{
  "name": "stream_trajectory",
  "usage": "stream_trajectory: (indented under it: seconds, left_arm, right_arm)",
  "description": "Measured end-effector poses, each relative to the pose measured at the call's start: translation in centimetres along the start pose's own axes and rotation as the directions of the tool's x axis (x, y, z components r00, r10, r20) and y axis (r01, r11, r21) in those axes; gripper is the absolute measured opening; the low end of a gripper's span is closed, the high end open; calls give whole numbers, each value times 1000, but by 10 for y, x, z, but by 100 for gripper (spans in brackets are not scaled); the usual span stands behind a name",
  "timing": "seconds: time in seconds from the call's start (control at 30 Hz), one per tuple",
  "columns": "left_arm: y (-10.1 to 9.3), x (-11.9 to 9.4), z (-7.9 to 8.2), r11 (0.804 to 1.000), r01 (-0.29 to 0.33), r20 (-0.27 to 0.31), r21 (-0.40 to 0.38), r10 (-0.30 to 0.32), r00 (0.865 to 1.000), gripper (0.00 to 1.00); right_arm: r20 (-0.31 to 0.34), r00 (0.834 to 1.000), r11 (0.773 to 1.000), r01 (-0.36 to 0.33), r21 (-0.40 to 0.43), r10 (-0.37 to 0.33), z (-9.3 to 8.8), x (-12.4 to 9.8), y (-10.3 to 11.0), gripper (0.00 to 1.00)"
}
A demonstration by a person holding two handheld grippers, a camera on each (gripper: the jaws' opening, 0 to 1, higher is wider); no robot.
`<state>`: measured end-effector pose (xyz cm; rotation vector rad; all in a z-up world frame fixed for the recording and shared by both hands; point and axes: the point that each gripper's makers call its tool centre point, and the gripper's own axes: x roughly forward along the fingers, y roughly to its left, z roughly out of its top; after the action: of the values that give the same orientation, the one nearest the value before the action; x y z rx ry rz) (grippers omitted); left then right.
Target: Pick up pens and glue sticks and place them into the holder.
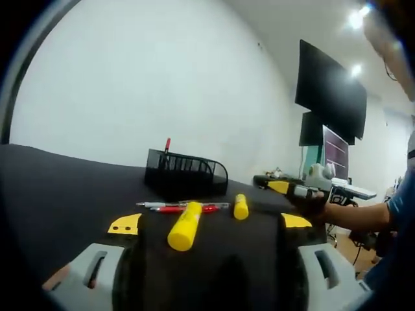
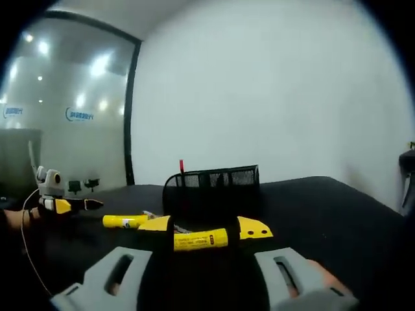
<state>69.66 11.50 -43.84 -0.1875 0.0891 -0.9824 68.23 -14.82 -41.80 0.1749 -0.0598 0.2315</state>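
I am looking along my right tongs (image 2: 201, 249), jaws standing apart, at a yellow cylindrical glue stick (image 2: 200, 240) lying crosswise just ahead of the tips, long axis left-right, on the black cloth surface (image 2: 337, 214). These tongs are nearer. My left tongs (image 1: 211, 240), also apart, are facing a second yellow glue stick (image 1: 185, 225) pointing toward the black mesh holder (image 1: 186, 173).
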Motion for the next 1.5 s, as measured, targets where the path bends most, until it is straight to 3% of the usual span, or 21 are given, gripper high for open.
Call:
stream_trajectory:
  seconds: [0.1,0.33,0.47,0.73,1.03,1.23,1.33,1.5]
  left_arm:
    - [7,-1,3,1000,-6,11,-27,6,1000,81]
    - [23,1,13,993,-47,40,-105,52,998,82]
    - [31,2,18,995,-97,29,-34,98,995,82]
    - [41,6,24,995,-94,5,-13,94,996,80]
    - [46,12,25,999,-36,-75,39,39,996,68]
    - [48,16,21,998,11,-113,55,-5,994,68]
    - [46,19,18,997,53,-110,51,-47,993,68]
    - [47,23,14,998,68,-91,17,-66,994,68]
  right_arm:
    - [19,1000,1000,19,12,-19,2,0,-6,35]
    - [-10,1000,1000,5,-24,-6,-5,4,1,36]
    - [2,1000,1000,3,-4,-3,-2,2,-1,35]
    - [0,1000,1000,2,0,-2,-3,1,0,33]
    - [2,1000,1000,-3,7,3,-3,1,2,32]
    - [3,1000,1000,-5,12,5,-3,1,2,31]
    - [-5,1000,1000,-8,10,8,-4,1,3,31]
    - [3,1000,1000,-9,17,9,-3,1,3,31]
